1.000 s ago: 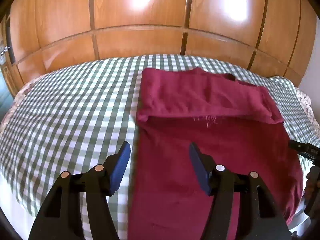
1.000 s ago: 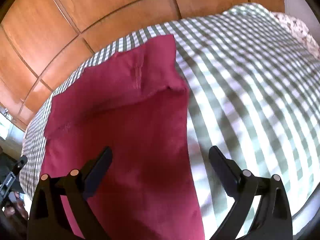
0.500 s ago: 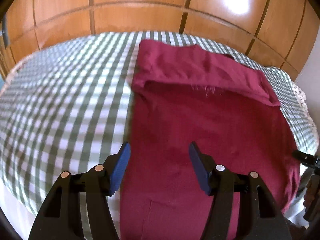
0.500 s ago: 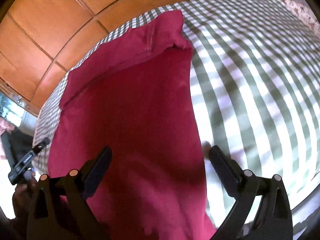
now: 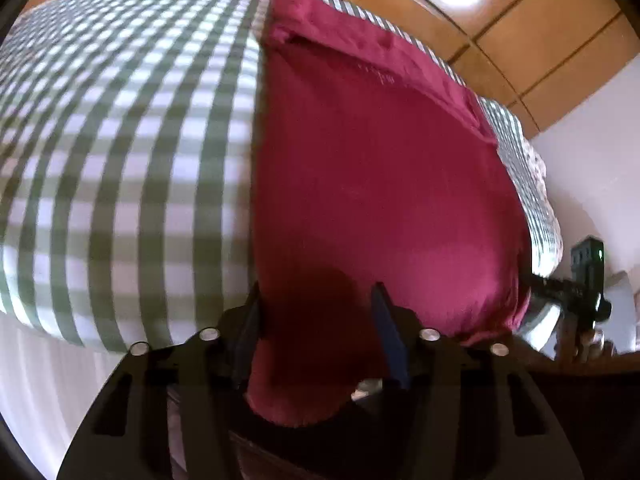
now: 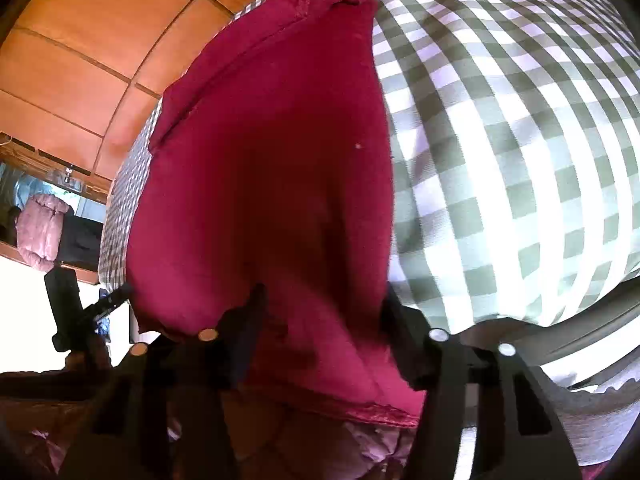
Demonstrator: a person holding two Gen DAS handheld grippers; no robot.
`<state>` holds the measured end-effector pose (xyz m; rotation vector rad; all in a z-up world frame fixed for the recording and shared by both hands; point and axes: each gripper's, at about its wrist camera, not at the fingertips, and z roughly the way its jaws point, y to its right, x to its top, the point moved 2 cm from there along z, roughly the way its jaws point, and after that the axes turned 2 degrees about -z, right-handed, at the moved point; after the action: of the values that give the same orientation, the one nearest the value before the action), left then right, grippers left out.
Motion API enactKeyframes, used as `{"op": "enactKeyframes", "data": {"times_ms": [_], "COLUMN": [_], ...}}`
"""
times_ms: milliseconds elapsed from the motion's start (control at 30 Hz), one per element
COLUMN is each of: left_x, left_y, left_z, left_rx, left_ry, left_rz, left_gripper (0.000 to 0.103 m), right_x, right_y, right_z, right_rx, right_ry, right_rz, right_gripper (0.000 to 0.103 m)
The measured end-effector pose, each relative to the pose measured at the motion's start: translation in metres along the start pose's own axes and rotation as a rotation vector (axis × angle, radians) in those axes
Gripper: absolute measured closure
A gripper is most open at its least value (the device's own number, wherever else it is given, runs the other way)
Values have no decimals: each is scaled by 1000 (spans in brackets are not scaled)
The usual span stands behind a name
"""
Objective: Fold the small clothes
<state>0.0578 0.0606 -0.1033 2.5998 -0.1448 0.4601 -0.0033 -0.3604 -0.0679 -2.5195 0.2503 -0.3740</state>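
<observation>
Closing fingers of left gripper (image 5: 316,332) and right gripper (image 6: 320,332) around maroon garment (image 5: 380,184) hem at bed (image 5: 120,160) edge, not yet clenched; risk: pinching single layer, hem slipping.

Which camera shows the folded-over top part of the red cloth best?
The left wrist view. There the folded flap of the red cloth runs unbroken across the far end, with its stitching visible. The right wrist view shows the same flap steeply slanted and squeezed by the lens.
</observation>
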Motion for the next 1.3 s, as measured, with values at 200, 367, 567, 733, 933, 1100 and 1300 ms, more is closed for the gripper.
{"op": "enactKeyframes", "data": {"times_ms": [200,367,567,733,933,1100,1300], "left_x": [-5,-9,4,36,107,166,172], "left_y": [-2,0,-1,6,12,0,-30], "left_z": [4,-5,-39,-59,-42,-7,-4], "left_rx": [8,-13,-161,-290,-343,-230,-114], "left_ry": [-28,-20,50,125,163,176,198], "left_rz": [6,42,6,-26,-81,-175,-235], "left_gripper": [81,97,97,97,97,89,40], "right_x": [-4,-17,-2,33,88,134,142], "right_y": [13,14,-15,-32,-18,1,9], "right_z": [-2,15,-10,-35,-35,-23,-37], "right_rx": [-42,-58,88,248,293,248,254], "right_ry": [-25,-96,-49,80,189,245,312], "right_rz": [-32,-67,-110,-61,64,164,185], "right_gripper": [42,77,88,88,88,77,13]}}
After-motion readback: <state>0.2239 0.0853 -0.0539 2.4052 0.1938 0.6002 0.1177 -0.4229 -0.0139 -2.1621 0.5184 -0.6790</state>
